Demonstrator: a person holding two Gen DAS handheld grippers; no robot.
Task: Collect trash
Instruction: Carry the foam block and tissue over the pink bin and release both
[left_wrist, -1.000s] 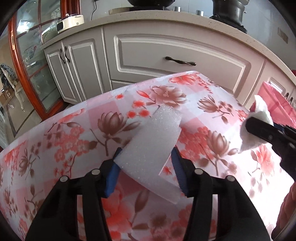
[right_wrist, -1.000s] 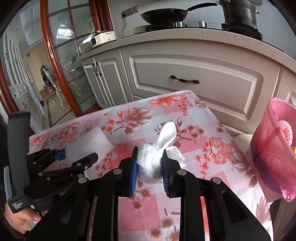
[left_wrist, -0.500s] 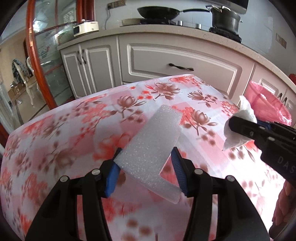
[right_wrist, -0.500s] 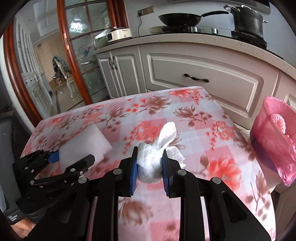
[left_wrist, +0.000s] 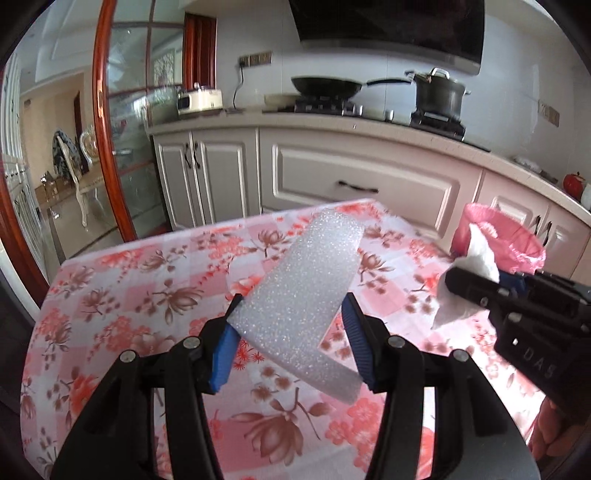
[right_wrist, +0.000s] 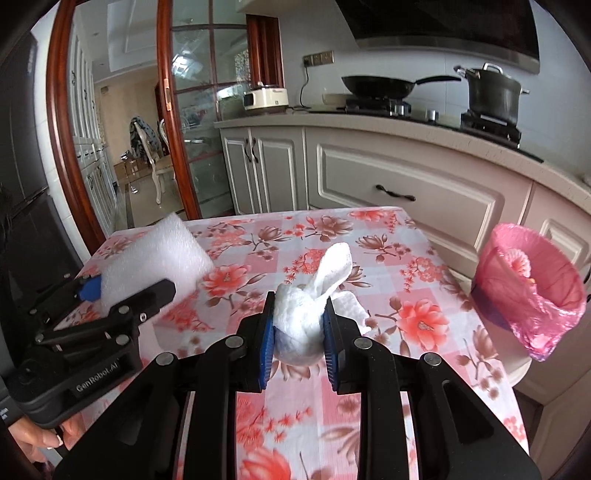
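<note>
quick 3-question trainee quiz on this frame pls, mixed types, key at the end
1. True or false: the left gripper holds the white foam piece.
2. What is clamped in the right gripper? A) a sponge B) a crumpled white tissue C) a pan lid
3. Fill in: the bin beside the table's right edge is lined with a ____ bag.

Key:
1. True; the foam sits between its blue pads.
2. B, the crumpled white tissue.
3. Pink; the pink bag stands open off the edge of the floral tablecloth.
</note>
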